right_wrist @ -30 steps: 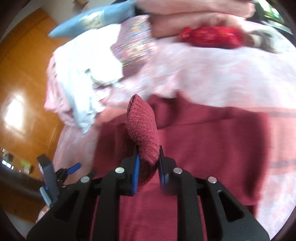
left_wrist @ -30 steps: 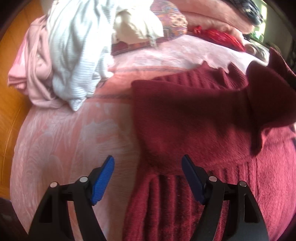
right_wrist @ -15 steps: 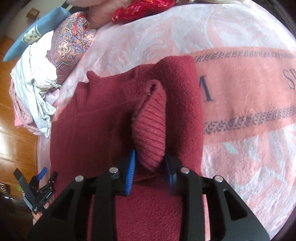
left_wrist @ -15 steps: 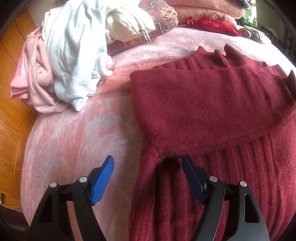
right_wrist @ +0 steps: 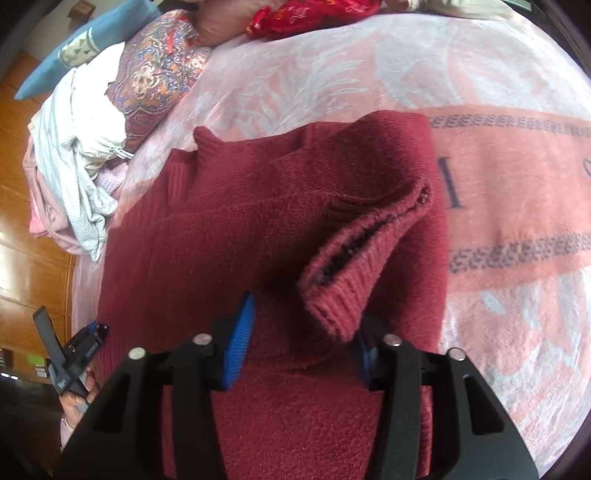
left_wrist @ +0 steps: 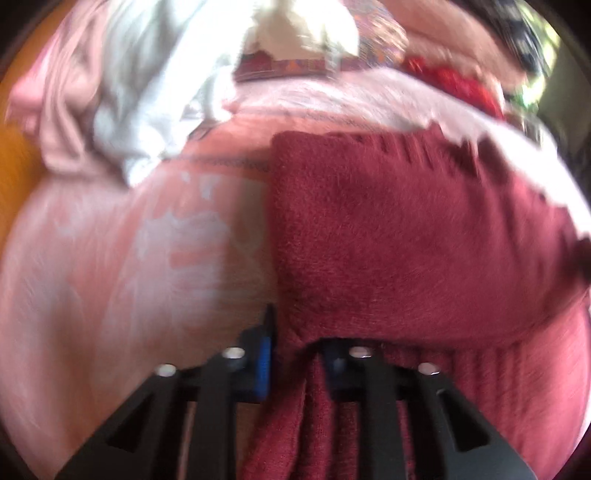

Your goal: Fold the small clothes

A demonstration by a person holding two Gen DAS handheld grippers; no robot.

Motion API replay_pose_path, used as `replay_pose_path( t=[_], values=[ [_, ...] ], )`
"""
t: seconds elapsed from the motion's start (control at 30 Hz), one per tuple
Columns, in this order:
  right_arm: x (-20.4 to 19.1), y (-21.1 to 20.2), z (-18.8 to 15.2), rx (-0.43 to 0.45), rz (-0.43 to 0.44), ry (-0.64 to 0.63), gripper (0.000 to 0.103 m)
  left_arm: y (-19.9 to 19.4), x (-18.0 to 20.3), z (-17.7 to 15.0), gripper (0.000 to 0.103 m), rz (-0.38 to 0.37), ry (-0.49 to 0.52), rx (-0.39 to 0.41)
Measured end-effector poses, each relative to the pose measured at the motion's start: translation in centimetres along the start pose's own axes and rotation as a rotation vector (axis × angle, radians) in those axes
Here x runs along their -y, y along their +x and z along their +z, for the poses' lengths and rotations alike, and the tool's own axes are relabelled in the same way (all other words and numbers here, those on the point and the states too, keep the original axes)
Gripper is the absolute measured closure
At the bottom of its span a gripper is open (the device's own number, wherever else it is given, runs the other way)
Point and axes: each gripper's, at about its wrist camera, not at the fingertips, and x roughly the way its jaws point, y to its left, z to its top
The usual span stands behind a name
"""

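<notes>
Left gripper point(left_wrist: 295, 354): jaws closing on the left edge of the dark red sweater point(left_wrist: 406, 240), at the fold where the sleeve lies across the body; knit is bunched between the blue pads. The view is motion-blurred.
Right gripper point(right_wrist: 299, 343): jaws opening, pads apart; the ribbed cuff point(right_wrist: 354, 266) of the sleeve lies between them, leaning on the right-hand pad and clear of the left-hand one.
Sweater: spread flat on the bed point(right_wrist: 332, 74), collar toward the pillows, hem toward the cameras. In the right wrist view one sleeve is folded across the chest, its cuff mouth gaping. The sweater's right side lies next to a patterned band of the pink blanket point(right_wrist: 517, 155).
Left hand point(right_wrist: 75, 402): seen at the lower left corner of the right wrist view, gripping the left tool's handle beside the bed's edge.
Heap of clothes point(right_wrist: 74, 166): white ribbed and pale pink pieces piled at the bed's far left edge, well apart from the sweater.
Pillows: a paisley cushion point(right_wrist: 159, 77) and a blue pillow point(right_wrist: 85, 40) at the far left corner; a red cloth point(right_wrist: 306, 14) along the far edge.
Floor point(right_wrist: 33, 266): orange wood, left of the bed.
</notes>
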Motion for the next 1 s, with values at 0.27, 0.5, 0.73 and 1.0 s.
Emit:
replay_pose_path(
  t=[0.27, 0.5, 0.73, 1.0],
  values=[
    [0.0, 0.9, -0.2, -0.032, 0.034, 0.012, 0.074, -0.5, -4.4, -0.7, 0.066, -0.096, -0.153, 0.01],
    [1.9, -1.2, 0.2, 0.014, 0.037, 0.075, 0.053, -3.0, -4.5, -0.2, 0.038, -0.135, -0.138, 0.035],
    [2.5, -0.7, 0.6, -0.006, 0.02, 0.079, 0.054, -3.5, -4.6, 1.5, 0.036, -0.277, -0.206, -0.006],
    [1.6, -1.3, 0.4, 0.0, -0.065, 0.003, 0.096, -6.7, -5.9, 0.8, 0.035, -0.301, -0.2, 0.024]
  ],
)
